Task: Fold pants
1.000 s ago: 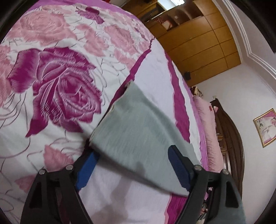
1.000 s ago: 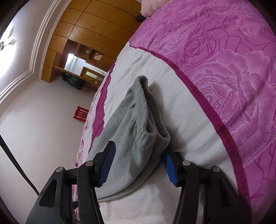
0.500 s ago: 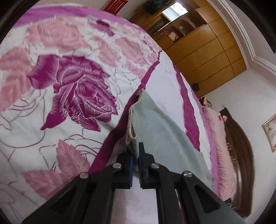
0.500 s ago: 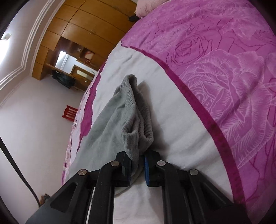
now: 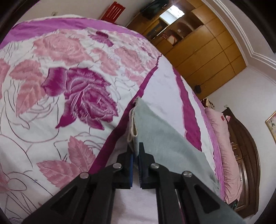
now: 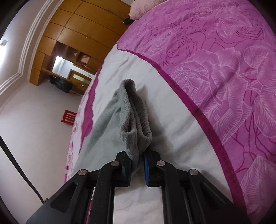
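Both tools clenched on pants | left tool [image 5: 136,151]: hem | right tool [image 6: 138,160]: ribbed waistband [image 6: 138,110]

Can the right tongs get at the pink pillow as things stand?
Probably not: the right tongs are shut on the grey pants, and the pink pillow lies at the bed's far end.

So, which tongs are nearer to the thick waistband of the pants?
Right. The right tongs pinch the waistband itself. The left tongs grip a flat edge of the pants, with no waistband in their view.
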{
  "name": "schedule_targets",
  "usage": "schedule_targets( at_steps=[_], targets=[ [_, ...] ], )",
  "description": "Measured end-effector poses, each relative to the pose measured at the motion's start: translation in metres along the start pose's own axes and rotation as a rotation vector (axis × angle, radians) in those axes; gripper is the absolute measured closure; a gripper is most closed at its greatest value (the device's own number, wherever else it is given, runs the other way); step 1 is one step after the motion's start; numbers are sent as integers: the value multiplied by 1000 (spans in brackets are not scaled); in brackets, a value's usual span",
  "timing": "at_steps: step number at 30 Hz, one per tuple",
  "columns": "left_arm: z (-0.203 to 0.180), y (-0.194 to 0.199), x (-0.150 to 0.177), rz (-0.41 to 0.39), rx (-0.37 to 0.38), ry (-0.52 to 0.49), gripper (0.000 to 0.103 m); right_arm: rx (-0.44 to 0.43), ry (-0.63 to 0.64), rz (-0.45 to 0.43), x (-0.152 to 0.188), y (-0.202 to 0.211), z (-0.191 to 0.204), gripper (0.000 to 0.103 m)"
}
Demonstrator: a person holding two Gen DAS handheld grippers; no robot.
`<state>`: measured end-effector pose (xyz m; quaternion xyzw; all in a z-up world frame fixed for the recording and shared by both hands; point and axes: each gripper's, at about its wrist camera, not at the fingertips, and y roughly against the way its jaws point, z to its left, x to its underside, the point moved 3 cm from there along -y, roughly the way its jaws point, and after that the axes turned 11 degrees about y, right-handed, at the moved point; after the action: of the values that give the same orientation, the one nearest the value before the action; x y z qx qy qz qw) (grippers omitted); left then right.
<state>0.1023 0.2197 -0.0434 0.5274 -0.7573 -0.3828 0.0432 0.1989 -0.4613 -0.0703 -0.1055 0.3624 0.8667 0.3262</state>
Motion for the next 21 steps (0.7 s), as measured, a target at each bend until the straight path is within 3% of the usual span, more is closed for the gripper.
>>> schedule_targets(
  at_steps=[4, 12, 17, 21],
  targets=[
    [-1, -2, -4, 9, 3, 6, 99, -44, -8, -12, -2, 1, 1, 91],
    [-11, 10, -14, 22, 83, 45, 99, -110, -29, -46, -8, 9, 0, 91],
    [-15, 10, -16, 21, 86, 36, 99, -192, -122, -55, -9, 7, -11, 91],
    [-2, 0, -9, 40, 14, 22, 98, -80, -103, 4, -3, 2, -16, 91]
  ],
)
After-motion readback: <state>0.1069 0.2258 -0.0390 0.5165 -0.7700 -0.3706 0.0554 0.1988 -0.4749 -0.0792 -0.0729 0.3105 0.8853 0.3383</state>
